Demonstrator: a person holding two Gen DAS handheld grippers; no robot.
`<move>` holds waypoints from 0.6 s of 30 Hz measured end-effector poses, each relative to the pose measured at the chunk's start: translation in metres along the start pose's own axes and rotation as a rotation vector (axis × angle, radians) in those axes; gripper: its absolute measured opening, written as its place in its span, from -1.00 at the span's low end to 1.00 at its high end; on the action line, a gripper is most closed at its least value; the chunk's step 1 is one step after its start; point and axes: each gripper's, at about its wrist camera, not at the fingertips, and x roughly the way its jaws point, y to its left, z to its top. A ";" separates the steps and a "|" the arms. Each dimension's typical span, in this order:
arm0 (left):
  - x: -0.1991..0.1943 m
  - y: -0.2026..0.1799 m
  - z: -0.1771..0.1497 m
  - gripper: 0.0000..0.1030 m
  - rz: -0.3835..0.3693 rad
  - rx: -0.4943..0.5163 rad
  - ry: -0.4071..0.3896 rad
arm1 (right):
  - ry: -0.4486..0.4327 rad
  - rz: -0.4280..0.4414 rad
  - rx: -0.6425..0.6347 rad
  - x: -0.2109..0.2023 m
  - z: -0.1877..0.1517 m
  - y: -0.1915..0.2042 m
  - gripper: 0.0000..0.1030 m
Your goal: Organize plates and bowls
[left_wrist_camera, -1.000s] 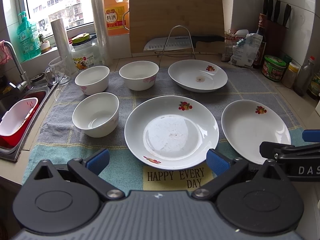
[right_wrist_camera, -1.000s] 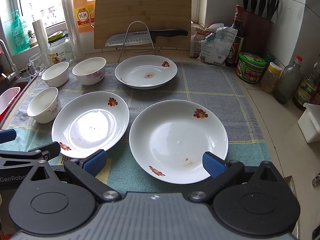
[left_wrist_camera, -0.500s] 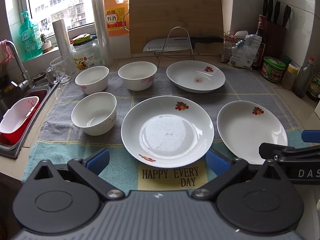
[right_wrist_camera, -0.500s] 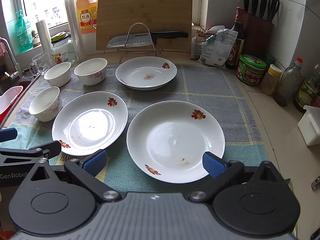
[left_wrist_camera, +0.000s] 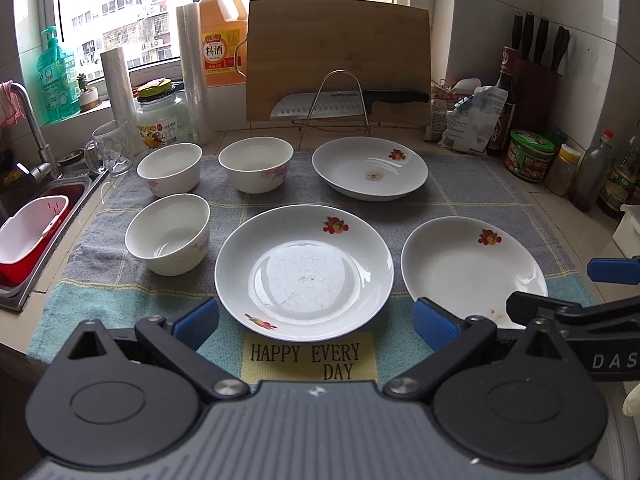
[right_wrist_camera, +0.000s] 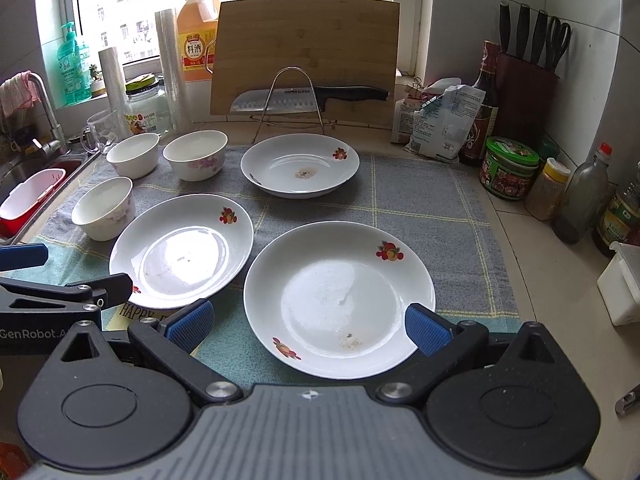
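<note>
Both jaws wide apart, holding nothing. Three white round plates with fruit pictures [left_wrist_camera: 304, 272] and three white bowls [left_wrist_camera: 168, 234] spread on grey towel [left_wrist_camera: 460, 196]. Slippery rims: could slide, clink, chip.

Left tongs [left_wrist_camera: 314, 322]: black plastic linkage arms, two round black housings with embossed circles, ribbed grey body between them, small cross-shaped mark at its front edge. Blue ribbed pads [left_wrist_camera: 196, 322] fitted on fingertips. Silver pivot screws seen at arm joints. White lettering "GenRobot.A" read on its side in right wrist view.

Right tongs [right_wrist_camera: 308, 326]: same build, black arms, grey ribbed body, blue pads [right_wrist_camera: 426, 328], silver screws. White letters "DAS" read on its side in left wrist view.
</note>
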 end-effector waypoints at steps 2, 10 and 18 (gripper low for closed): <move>-0.001 -0.004 -0.001 0.98 -0.008 -0.008 -0.007 | -0.012 0.009 -0.012 -0.001 -0.001 -0.005 1.00; -0.003 -0.015 -0.006 0.98 0.013 -0.019 -0.019 | -0.053 0.048 -0.055 -0.001 -0.013 -0.033 1.00; -0.003 -0.020 -0.011 0.98 0.017 -0.006 -0.030 | -0.022 0.106 -0.081 0.016 -0.037 -0.053 1.00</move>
